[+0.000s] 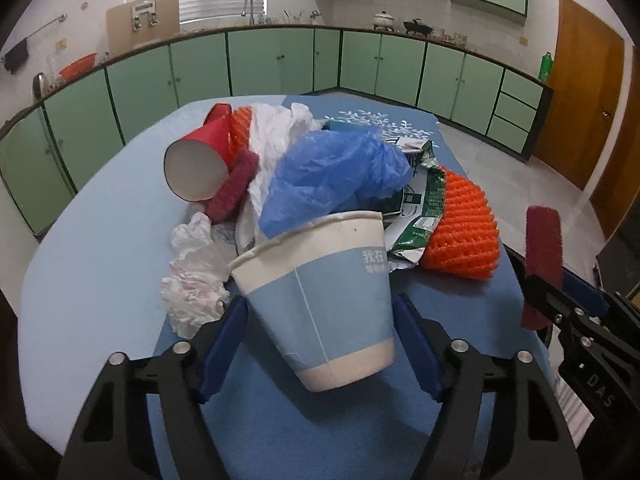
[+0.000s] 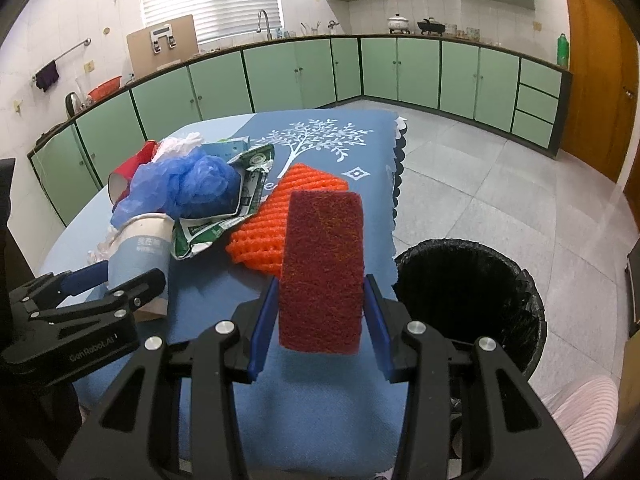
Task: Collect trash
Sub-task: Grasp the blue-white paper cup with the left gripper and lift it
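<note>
The dark red rectangular scouring pad (image 2: 322, 272) stands upright between the blue pads of the right gripper (image 2: 320, 316), which clamps it by its two long sides, above the blue cloth-covered tabletop (image 2: 320, 412) near its right edge. Just beyond that edge, on the tiled floor, stands the round bin with a black liner (image 2: 516, 292), its mouth open.

The left gripper (image 1: 320, 344) holds a white and light-blue paper cup (image 1: 320, 300) by its walls, tilted with the rim away from the camera, its jaws closed narrowly on it.

Behind the cup lies the trash heap: a crumpled blue plastic bag (image 1: 332, 176), an orange foam net (image 1: 464, 224), a green and white torn wrapper (image 1: 424, 208), a red paper cup (image 1: 200, 160) on its side, a second dark red pad (image 1: 236, 186) and crumpled white tissue (image 1: 192, 276) toward the tabletop's left side.
</note>
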`<state>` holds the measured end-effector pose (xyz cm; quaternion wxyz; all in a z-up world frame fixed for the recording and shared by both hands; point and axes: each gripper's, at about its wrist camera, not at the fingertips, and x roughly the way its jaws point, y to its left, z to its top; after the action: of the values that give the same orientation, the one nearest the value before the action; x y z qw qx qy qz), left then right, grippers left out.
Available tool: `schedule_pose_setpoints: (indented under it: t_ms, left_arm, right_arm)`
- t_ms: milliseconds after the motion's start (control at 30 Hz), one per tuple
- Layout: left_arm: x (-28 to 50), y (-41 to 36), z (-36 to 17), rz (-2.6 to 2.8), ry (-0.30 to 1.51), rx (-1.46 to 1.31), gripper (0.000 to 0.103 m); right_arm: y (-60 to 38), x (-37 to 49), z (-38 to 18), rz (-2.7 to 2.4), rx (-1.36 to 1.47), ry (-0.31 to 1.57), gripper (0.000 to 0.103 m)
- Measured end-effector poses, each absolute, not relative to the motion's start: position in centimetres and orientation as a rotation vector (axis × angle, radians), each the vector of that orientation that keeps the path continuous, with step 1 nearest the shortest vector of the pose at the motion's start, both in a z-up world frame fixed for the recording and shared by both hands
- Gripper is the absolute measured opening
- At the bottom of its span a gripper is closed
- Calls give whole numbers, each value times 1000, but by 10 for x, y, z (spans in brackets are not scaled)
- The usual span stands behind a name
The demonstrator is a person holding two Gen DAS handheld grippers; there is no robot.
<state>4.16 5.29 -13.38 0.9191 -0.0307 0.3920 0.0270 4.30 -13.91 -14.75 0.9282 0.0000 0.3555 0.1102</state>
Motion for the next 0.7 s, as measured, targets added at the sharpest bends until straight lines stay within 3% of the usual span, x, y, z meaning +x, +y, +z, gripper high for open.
schedule_pose_setpoints:
  t_ms: [67,233,700]
  left_arm:
    - [40,53,-133,62,801,-55,66]
    - [28,59,-124,63,770,-61,64]
    - [-4,51,-70,67,601,16,63]
  right_arm:
    - [-138,42,-147,229,-2,728,41]
    - [-136,41,-142,237,-6,718,41]
    - [-155,31,-110,211,17,632,41]
